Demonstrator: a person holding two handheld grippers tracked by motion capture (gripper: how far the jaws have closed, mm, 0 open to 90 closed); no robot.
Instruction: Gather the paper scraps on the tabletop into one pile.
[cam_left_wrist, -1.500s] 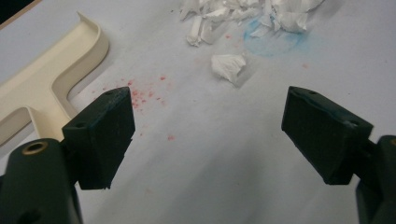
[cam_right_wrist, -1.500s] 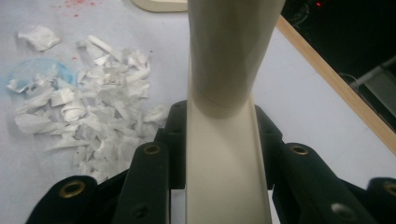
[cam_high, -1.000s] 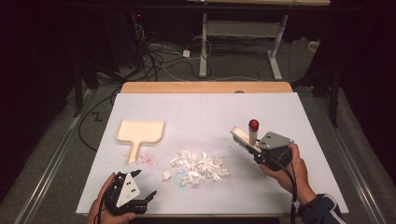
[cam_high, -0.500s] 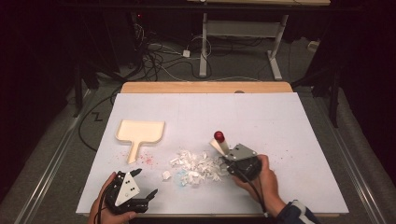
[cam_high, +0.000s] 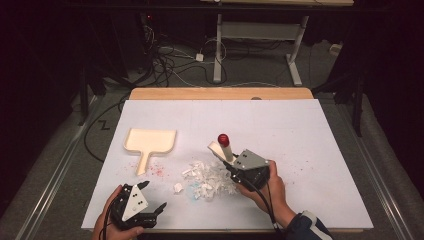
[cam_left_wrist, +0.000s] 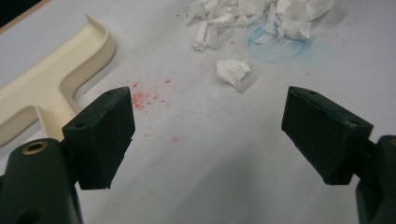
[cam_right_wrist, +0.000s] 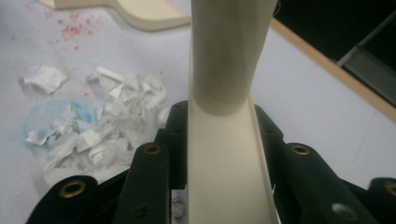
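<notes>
A cream dustpan lies at the left of the white table cover, handle toward me. A heap of torn white paper scraps sits at the middle front. My right gripper is shut on a cream tool with a red tip, which slants up and away at the heap's right edge. In the right gripper view the cream tool rises between the jaws, with the scraps to its left. My left gripper rests open at the front left, and its view shows the dustpan and scraps ahead.
Red specks dot the cover below the dustpan, and a blue smudge lies under the scraps. The wooden table edge runs along the far side. Cables and desk legs stand on the floor beyond.
My right gripper has carried the cream tool leftward from the right side of the table up to the scrap heap. The left gripper has stayed put.
</notes>
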